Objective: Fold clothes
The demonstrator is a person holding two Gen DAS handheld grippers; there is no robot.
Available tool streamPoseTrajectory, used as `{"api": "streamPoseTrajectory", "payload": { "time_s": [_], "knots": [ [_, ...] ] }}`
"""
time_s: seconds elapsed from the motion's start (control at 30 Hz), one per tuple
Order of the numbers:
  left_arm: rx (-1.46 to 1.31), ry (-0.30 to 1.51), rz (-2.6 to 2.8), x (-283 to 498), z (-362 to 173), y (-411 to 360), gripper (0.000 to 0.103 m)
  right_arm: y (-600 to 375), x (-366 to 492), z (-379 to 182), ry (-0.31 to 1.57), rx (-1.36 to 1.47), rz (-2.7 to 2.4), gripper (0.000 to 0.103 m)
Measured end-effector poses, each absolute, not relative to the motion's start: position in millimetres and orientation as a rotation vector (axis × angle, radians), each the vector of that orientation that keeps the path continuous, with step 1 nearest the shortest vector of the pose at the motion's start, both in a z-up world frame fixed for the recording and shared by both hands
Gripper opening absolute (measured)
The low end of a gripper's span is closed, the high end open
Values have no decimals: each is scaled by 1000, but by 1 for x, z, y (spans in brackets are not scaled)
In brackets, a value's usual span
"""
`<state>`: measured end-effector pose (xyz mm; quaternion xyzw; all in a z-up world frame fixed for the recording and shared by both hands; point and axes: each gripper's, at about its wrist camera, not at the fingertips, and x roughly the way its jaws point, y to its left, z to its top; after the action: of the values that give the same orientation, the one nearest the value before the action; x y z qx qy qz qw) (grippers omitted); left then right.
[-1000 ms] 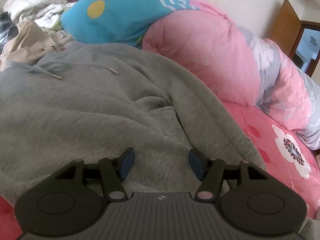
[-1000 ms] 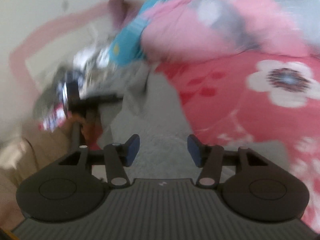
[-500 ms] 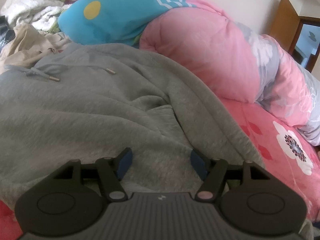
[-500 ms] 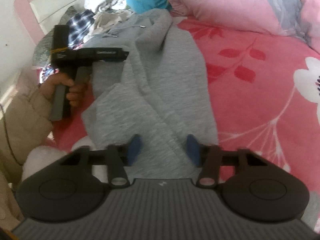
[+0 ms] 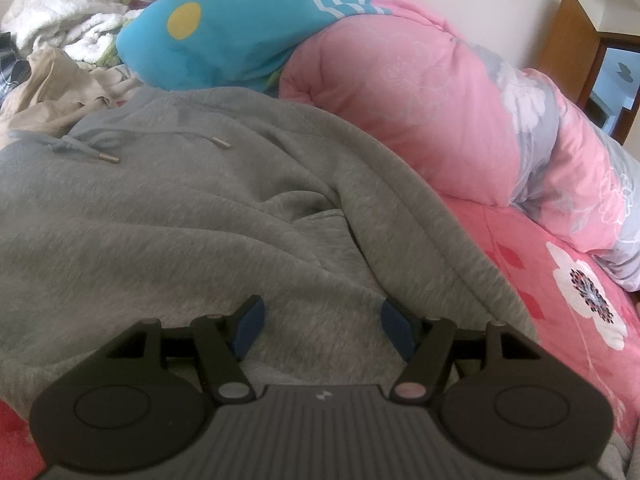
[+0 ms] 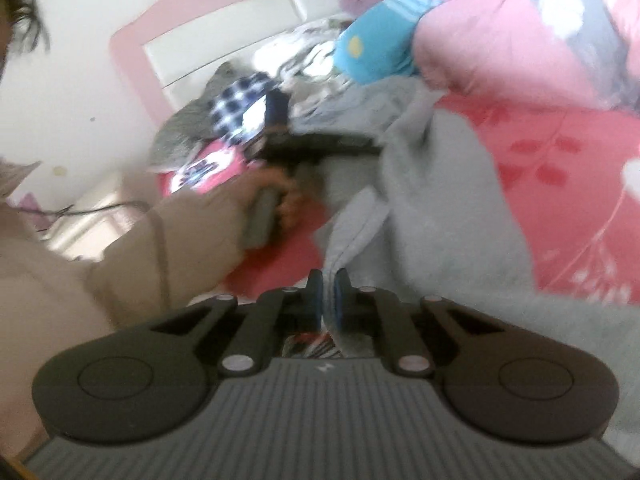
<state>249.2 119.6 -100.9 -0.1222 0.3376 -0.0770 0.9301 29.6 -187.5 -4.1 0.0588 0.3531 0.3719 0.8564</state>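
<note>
since the earlier frame the right gripper [image 6: 328, 294] has swung leftward across the bed and its jaws have just been closing; they now stand clenched on a raised fold at the edge of the grey sweatpants [image 6: 440, 216], with the fabric pinched between the blue pads [image 6: 316, 292]. the right wrist view is blurred, so the exact part of the garment in the pinch is hard to tell.

left gripper [image 5: 322, 330] has kept its place. its jaws stand apart, released, over the grey fabric [image 5: 200, 220], the blue pads [image 5: 250, 330] on either side of a flat stretch of cloth without pressing it.

sweatpants lie spread on the pink floral bedsheet [image 5: 532, 276], waistband toward the headboard, with a drawstring [image 5: 84, 148] whose two metal-tipped ends rest on the cloth. just beyond the waistband sits a turquoise pillow [image 5: 224, 36] with a yellow dot and white stripes, touching a bunched pink quilt [image 5: 420, 92] to its right. a beige garment [image 5: 44, 92] and white fleecy laundry [image 5: 68, 28] are piled at the upper left.

in the right wrist view the person's left hand [image 6: 276, 200], in a beige sleeve [image 6: 176, 240], grips the handle of the other gripper beside the sweatpants.
</note>
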Motion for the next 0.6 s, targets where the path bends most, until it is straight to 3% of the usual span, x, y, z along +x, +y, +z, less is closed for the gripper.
{"api": "streamPoseTrajectory", "payload": {
  "time_s": [0.13, 0.3, 0.47, 0.6],
  "knots": [
    [-252, 690, -158, 249, -102, 120, 67, -176, 16, -37, 869, 160, 784, 6],
    [-253, 691, -163, 248, -102, 122, 67, -154, 22, -73, 1123, 31, 686, 14],
    [-251, 690, -159, 248, -102, 120, 69, -167, 26, -18, 925, 63, 737, 58],
    [-242, 689, -158, 248, -102, 119, 70, -191, 44, 7, 744, 96, 574, 66]
  ]
}}
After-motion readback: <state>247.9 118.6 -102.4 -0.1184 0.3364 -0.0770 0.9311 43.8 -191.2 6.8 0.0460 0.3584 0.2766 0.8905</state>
